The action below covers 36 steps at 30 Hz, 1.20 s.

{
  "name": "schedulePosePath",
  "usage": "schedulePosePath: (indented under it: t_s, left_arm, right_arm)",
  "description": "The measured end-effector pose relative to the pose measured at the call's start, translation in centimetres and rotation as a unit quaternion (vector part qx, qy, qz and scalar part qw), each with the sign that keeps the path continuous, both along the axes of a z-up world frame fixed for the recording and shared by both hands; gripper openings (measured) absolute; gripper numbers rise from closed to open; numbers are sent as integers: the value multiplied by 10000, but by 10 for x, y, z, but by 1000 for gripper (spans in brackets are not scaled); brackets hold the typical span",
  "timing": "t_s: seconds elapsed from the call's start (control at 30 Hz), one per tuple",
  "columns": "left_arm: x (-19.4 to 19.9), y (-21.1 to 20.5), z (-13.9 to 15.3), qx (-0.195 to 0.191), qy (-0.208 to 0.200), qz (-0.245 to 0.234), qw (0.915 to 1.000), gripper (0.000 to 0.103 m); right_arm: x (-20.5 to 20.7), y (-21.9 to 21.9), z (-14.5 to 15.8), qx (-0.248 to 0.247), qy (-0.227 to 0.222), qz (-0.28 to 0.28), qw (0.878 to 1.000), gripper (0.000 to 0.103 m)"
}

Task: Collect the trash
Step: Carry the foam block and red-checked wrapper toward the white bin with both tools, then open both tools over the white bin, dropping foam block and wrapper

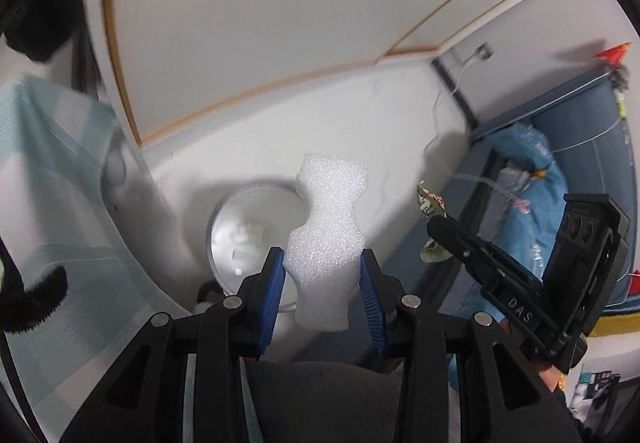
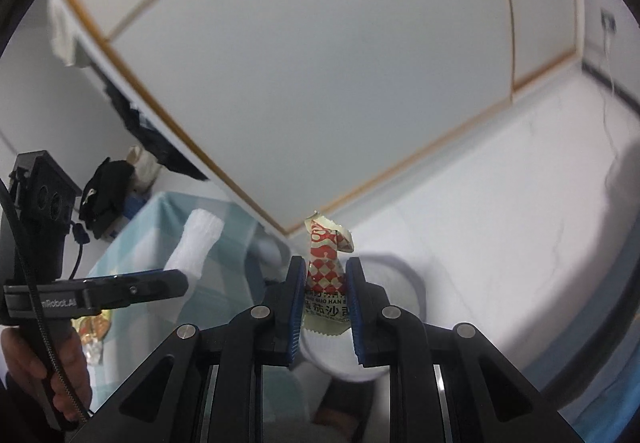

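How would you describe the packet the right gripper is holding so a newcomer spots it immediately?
Start at the round white bin below the white wall. In front of it, the right gripper pinches a sauce packet upright: red-and-white diamond print above black Chinese characters, unlike the plain white foam piece in the left gripper.

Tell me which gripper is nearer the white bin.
Hard to call; roughly equal. The left gripper, shut on the foam piece, has the white bin just beyond its fingertips. The right gripper, shut on the sauce packet, is likewise just before it.
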<state>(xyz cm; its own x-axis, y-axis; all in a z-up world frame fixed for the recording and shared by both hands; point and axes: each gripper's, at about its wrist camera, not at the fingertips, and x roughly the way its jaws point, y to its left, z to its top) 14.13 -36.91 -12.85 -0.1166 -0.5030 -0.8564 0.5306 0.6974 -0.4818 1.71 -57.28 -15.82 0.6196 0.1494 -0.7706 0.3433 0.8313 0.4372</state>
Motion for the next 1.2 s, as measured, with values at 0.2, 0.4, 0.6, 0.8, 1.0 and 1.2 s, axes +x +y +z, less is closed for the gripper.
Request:
schedulePosePath:
  t_s: [0.2, 0.4, 0.6, 0.8, 1.0, 1.2]
  left_arm:
    - [2, -34, -52, 595, 944, -167, 9936, 32]
    - [5, -49, -84, 1111, 1231, -107, 9861, 32]
    - [11, -55, -102, 1339, 1465, -5, 9801, 33]
    - [15, -49, -109, 1430, 1516, 116, 9780, 41]
    - [21, -48, -105, 1314, 1338, 235, 9820, 71]
    - [24, -46, -93, 1177, 1231, 277, 9850, 74]
  right_arm:
    - [0, -16, -63, 575, 480, -184, 9970, 19]
    - [4, -12, -110, 976, 924, -237, 9906, 19]
    - [6, -9, -133, 1186, 1078, -196, 9869, 19]
    - [12, -5, -142, 1247, 1106, -125, 9859, 19]
    - [9, -9, -142, 1233, 1103, -25, 9862, 19]
    - [10, -6, -144, 1238, 1140, 78, 9857, 19]
